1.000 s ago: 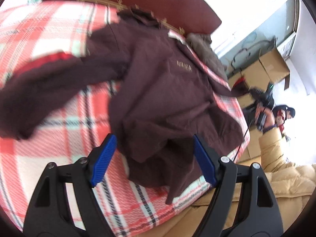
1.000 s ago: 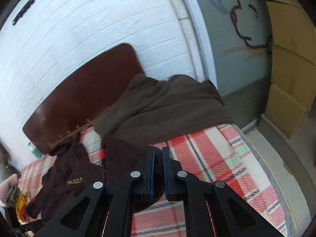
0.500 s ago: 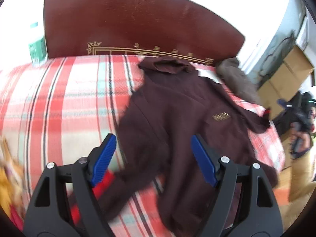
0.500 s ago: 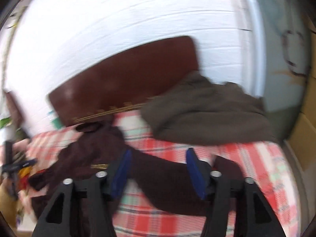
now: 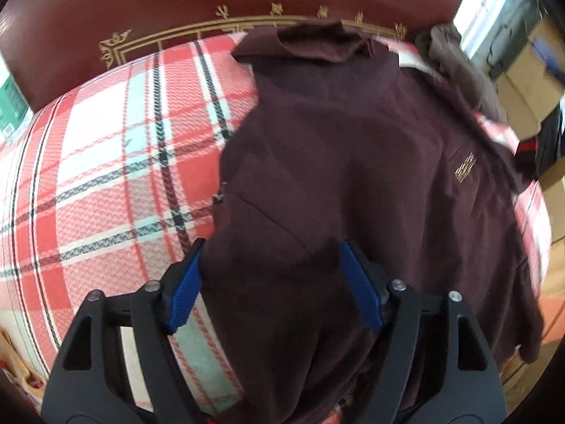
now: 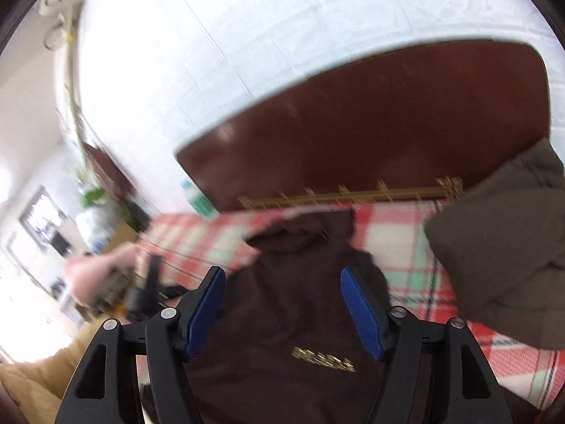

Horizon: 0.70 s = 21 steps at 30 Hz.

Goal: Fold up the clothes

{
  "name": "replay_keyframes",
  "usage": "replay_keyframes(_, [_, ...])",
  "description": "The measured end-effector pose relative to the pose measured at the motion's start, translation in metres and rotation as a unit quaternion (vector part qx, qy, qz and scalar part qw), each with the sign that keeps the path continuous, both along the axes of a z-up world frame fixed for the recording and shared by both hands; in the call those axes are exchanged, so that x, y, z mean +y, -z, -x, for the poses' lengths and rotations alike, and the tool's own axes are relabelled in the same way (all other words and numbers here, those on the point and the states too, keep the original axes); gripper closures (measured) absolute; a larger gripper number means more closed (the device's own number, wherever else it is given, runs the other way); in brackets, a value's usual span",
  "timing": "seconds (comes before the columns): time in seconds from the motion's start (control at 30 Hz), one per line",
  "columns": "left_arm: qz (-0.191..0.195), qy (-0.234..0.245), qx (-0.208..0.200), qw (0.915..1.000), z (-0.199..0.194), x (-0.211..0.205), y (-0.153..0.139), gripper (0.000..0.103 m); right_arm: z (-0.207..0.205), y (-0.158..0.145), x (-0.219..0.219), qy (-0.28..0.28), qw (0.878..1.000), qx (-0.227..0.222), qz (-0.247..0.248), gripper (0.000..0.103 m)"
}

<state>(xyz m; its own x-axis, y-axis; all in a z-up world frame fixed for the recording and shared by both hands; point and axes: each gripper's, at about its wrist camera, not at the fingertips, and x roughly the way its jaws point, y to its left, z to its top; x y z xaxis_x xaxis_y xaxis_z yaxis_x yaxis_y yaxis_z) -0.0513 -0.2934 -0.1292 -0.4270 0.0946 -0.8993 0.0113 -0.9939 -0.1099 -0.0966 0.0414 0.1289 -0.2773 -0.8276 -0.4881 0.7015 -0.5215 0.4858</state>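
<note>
Above the hoodie (image 5: 339,162), the left hand-held gripper (image 5: 272,286) hangs with jaws apart and closing, pads clear of the cloth. The right hand-held gripper (image 6: 282,312) hovers over the hoodie's gold logo (image 6: 323,357), jaws spread and widening, nothing clasped. The hoodie lies flat on the plaid bed (image 5: 106,162), hood toward the headboard (image 5: 176,3). A grey garment (image 6: 501,258) sits beside the hoodie.

Dark headboard (image 6: 388,113), white brick wall (image 6: 212,35)
</note>
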Motion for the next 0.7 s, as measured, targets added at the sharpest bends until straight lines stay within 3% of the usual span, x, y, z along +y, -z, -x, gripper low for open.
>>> replay_keyframes(0.07, [-0.001, 0.003, 0.006, 1.0, 0.0, 0.003, -0.002, 0.033, -0.015, -0.037, 0.01, 0.002, 0.999, 0.043, 0.015, 0.034])
replay_keyframes(0.13, [-0.009, 0.004, 0.011, 0.9999, -0.001, 0.002, -0.004, 0.052, -0.033, -0.073, 0.021, 0.006, 0.996, 0.089, 0.026, 0.034])
replay_keyframes(0.2, [-0.011, -0.001, 0.008, 0.9999, 0.0, -0.001, -0.005, 0.063, -0.048, -0.109, 0.035, 0.02, 0.991, 0.132, 0.035, 0.033])
replay_keyframes(0.23, [-0.01, -0.001, 0.007, 0.9999, 0.001, -0.003, -0.005, 0.072, -0.053, -0.126, 0.039, 0.024, 0.989, 0.145, 0.036, 0.033])
replay_keyframes(0.33, [-0.006, -0.004, 0.006, 1.0, 0.001, -0.009, -0.01, 0.083, -0.053, -0.159, 0.042, 0.027, 0.986, 0.16, 0.039, 0.028])
replay_keyframes(0.4, [0.002, -0.007, 0.006, 0.9999, 0.002, -0.009, -0.013, 0.084, -0.047, -0.163, 0.029, 0.026, 0.986, 0.163, 0.008, 0.026])
replay_keyframes(0.5, [0.04, -0.012, 0.005, 0.9991, 0.0, -0.003, -0.015, 0.084, -0.032, -0.131, -0.003, 0.016, 0.988, 0.147, -0.055, 0.026])
replay_keyframes(0.57, [0.049, -0.007, -0.013, 0.9987, 0.0, 0.002, -0.012, 0.083, -0.015, -0.084, -0.025, 0.009, 0.99, 0.111, -0.084, 0.026])
replay_keyframes(0.7, [0.039, -0.004, -0.027, 0.9988, 0.003, 0.001, -0.009, 0.07, 0.019, 0.014, -0.069, 0.001, 0.989, 0.036, -0.144, 0.026])
